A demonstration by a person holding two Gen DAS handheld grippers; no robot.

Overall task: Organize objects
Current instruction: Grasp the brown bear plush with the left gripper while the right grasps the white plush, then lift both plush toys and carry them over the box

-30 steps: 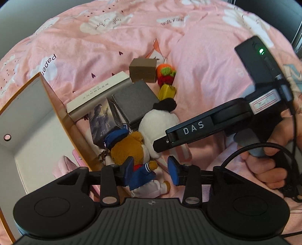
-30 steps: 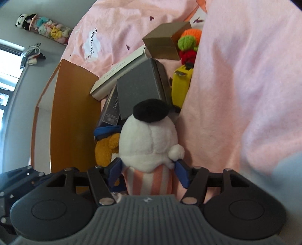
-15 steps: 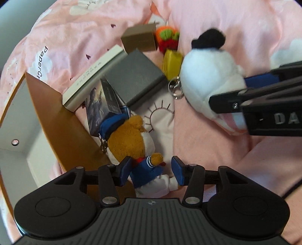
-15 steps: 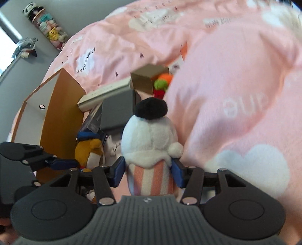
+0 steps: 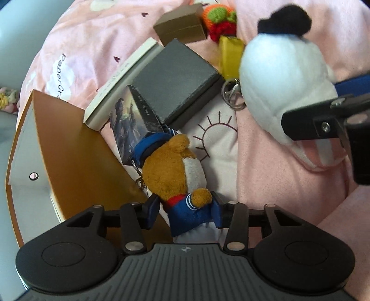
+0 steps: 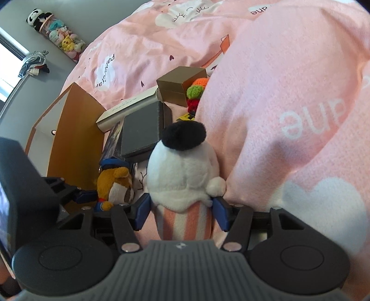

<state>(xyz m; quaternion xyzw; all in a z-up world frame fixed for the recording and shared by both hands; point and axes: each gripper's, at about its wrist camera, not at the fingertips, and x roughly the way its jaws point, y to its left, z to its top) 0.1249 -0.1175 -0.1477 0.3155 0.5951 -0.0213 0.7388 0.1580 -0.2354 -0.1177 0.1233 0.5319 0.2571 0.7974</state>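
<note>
Since a second ago the white plush [image 6: 182, 171] has been lifted off the pile and is now held up over the pink bedspread [image 6: 289, 97], clamped at its striped base by the jaws of the right gripper [image 6: 181, 214]. The bear plush [image 5: 172, 166] is squeezed around its blue-jacketed middle by the jaws of the left gripper [image 5: 185, 209], which are closed onto it. It's lying on the bed, right against the orange box [image 5: 76, 159]. Crowded behind it are a picture box [image 5: 131, 122], a grey box [image 5: 175, 78], a white book [image 5: 122, 76], a brown box [image 5: 180, 29], a yellow item [image 5: 229, 55] and a knitted toy [image 5: 219, 19].
</note>
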